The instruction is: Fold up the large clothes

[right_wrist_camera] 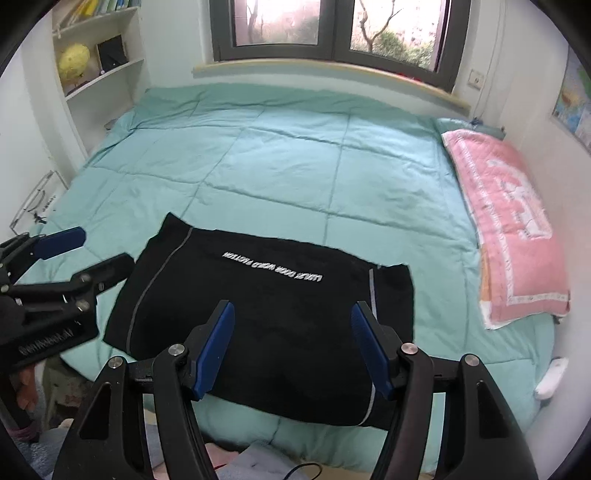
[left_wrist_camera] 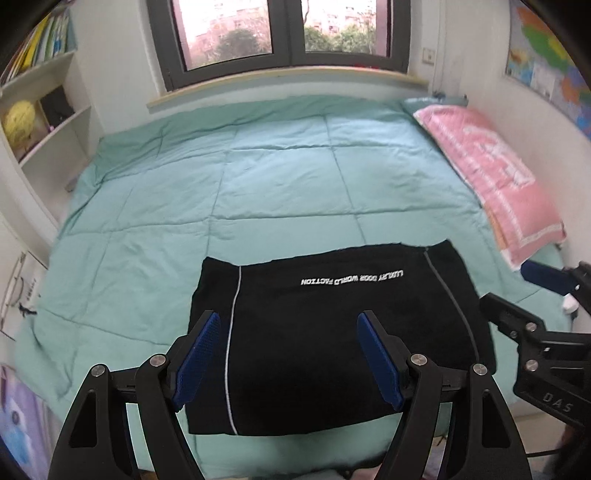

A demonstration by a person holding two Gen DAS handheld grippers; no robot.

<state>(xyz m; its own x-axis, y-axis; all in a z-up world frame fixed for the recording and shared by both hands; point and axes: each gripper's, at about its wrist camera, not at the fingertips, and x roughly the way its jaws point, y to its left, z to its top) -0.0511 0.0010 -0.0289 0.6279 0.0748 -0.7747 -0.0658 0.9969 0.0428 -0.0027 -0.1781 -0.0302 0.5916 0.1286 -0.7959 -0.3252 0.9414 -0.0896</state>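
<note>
A black garment with white lettering and thin grey piping lies folded into a flat rectangle near the front edge of the bed; it also shows in the right wrist view. My left gripper is open and empty, held above the garment's front left part. My right gripper is open and empty, held above its front right part. The right gripper shows at the right of the left wrist view, and the left gripper at the left of the right wrist view.
A teal quilt covers the bed. A pink folded blanket lies along the right wall. White shelves stand at the left. A window is behind the bed. A small white object lies at the bed's right front edge.
</note>
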